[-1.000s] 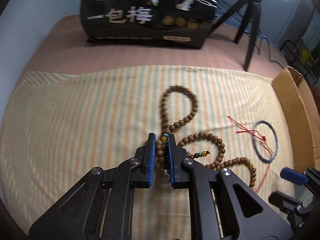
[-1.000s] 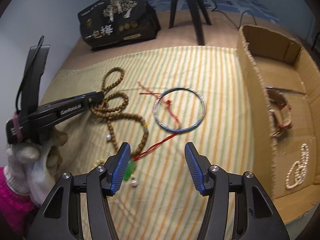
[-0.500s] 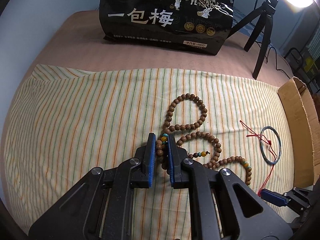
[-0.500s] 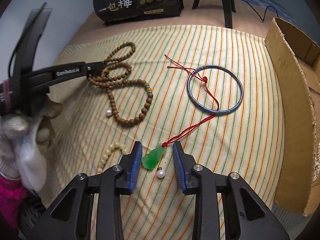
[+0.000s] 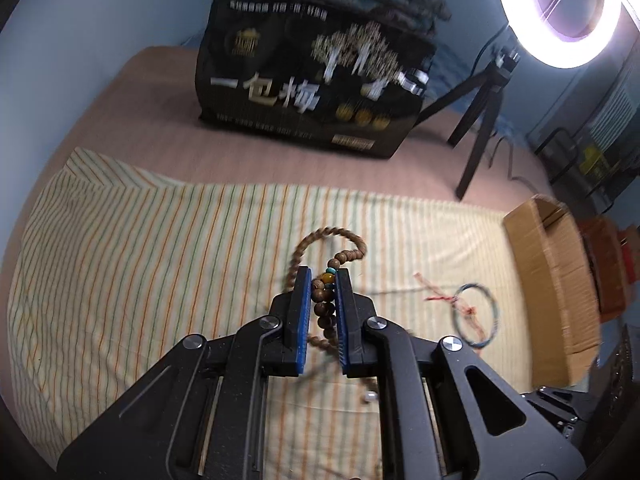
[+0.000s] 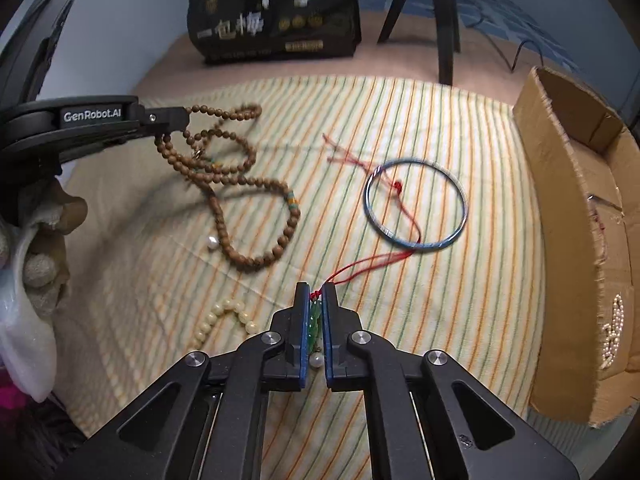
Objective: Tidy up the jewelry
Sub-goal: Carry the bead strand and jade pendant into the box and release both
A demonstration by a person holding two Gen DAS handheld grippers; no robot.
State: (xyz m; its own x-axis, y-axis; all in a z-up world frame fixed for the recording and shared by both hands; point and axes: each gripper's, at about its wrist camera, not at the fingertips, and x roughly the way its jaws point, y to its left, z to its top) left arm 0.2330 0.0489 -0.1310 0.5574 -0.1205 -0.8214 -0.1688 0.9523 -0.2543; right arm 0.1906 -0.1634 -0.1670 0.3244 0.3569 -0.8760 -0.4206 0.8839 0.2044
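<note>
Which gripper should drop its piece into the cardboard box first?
Right, probably. The right gripper is shut on the green pendant, and the cardboard box sits on its side. The left gripper holds the wooden bead necklace farther from the box, much of it on the cloth.

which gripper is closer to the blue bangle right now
Right. The right gripper, shut on the green pendant, sits near the blue bangle; the left gripper holds the wooden beads farther away.
</note>
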